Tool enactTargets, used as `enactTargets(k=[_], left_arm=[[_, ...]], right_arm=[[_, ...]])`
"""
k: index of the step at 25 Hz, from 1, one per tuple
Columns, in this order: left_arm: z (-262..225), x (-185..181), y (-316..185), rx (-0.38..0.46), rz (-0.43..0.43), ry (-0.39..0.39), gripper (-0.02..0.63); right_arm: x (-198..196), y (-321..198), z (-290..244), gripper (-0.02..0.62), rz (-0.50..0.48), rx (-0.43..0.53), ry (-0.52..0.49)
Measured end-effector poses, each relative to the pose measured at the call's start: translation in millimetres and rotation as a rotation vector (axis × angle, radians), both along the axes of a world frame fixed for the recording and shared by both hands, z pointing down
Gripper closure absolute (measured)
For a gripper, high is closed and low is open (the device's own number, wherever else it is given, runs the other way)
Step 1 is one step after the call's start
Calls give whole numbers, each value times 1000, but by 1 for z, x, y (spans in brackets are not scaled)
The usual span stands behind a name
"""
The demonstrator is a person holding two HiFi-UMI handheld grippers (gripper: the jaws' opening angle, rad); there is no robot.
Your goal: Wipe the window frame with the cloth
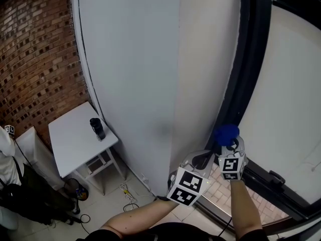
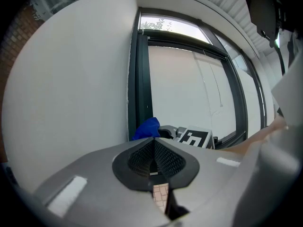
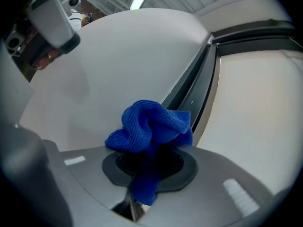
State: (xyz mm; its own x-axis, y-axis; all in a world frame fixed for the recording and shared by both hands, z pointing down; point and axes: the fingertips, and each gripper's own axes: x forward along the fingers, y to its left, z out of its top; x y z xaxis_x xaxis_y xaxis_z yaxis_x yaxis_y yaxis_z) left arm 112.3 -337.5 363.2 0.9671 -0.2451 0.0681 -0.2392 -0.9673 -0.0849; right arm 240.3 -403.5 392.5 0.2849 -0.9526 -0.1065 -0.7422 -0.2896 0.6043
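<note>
White wall meets the dark window frame (image 1: 247, 69), running up toward 12 o'clock. The nearer right gripper (image 1: 228, 143) clamps the blue cloth (image 1: 226, 132) at its foot. The left gripper (image 1: 202, 158) is closed and empty.

Head view: high up, looking steeply down the white wall (image 1: 130, 59) to the floor (image 1: 110, 205). Camera on the left tool (image 2: 152, 148): looks up along the dark window frame (image 2: 137, 79), near it. Camera on the right tool (image 3: 149, 160): close behind the crumpled blue cloth (image 3: 150, 124), probably aimed upward too. All three share the frame.
</note>
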Motion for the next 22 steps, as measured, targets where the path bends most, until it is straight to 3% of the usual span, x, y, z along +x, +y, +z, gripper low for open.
enactTargets(k=[13,22], left_arm=[[19,-5,-2,-12,-13,-34,612],[28,-9,-4,-21,-15,-48,612]], right_arm=[[3,0,88,525,31,-154,-95],[7,-2,137,525,73,-240,-240]])
